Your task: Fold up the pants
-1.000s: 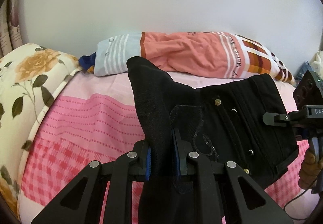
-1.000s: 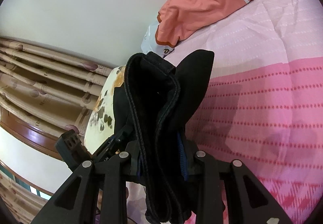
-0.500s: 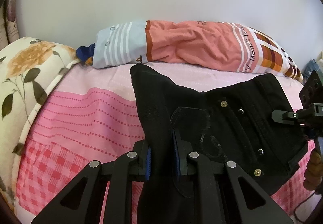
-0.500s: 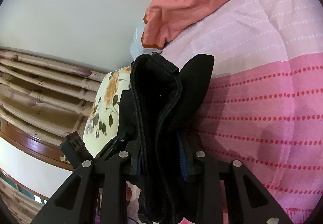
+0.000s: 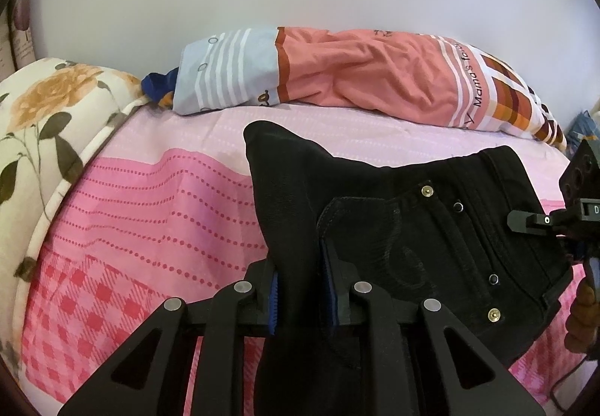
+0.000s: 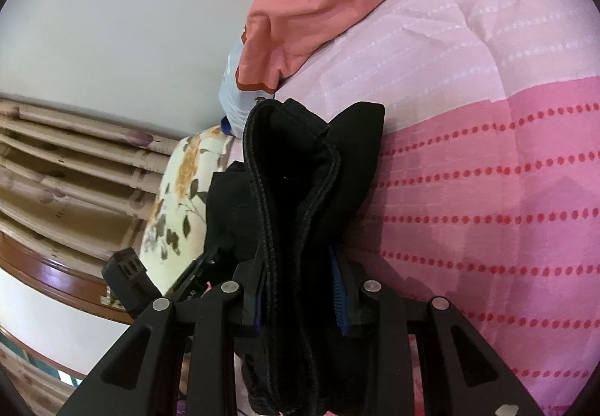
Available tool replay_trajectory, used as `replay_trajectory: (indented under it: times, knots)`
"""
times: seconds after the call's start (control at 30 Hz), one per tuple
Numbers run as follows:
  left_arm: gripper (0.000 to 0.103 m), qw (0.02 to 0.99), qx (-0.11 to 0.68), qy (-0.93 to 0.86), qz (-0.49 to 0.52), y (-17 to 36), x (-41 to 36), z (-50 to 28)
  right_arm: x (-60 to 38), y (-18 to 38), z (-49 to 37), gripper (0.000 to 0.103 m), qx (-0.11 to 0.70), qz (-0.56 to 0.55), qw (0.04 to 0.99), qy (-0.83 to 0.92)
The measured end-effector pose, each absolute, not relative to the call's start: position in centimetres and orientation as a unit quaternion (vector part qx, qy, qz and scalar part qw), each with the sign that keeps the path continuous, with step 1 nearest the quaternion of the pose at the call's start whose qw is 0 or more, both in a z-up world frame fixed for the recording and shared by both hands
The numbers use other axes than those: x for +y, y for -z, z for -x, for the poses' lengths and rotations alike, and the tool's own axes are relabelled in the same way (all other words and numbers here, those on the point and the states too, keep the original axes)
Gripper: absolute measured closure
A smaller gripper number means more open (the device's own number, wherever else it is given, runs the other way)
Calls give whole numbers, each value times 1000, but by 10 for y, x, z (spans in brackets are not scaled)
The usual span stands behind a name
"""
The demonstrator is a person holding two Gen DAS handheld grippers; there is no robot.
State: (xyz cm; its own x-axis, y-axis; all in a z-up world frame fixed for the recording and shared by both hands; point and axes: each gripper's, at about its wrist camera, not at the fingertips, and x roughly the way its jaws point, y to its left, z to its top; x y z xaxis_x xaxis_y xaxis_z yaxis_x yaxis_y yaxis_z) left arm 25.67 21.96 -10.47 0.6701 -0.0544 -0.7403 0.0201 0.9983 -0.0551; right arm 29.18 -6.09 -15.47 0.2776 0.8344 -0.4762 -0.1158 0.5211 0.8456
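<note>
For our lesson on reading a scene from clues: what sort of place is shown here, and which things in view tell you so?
Most likely a bedroom. A bed covered by a pink patterned bedsheet has a long salmon-and-white striped pillow lying against the plain wall, a cream floral quilt at one side, and pleated beige curtains hang nearby.

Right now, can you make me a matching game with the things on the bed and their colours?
Things:
1. pants
2. pillow
3. bedsheet
4. quilt

Colours:
A. cream with orange flowers
B. black
C. pink with dotted lines
D. salmon with a pale blue striped end

Pairs: 1-B, 2-D, 3-C, 4-A
</note>
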Motion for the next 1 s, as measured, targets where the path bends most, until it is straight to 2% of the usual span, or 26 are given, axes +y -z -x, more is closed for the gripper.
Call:
replay_trajectory:
  times: [0.33, 0.57, 1.0]
  knots:
    - [72, 913, 406, 6, 31, 115, 225, -256, -53, 151, -289, 75, 500, -293, 756, -305]
    - [59, 914, 403, -9, 40, 122, 232, -255, -47, 151, -287, 71, 495, -252, 781, -285]
    - [43, 911, 404, -20, 81, 132, 247, -255, -47, 153, -285, 70, 483, -246, 791, -283]
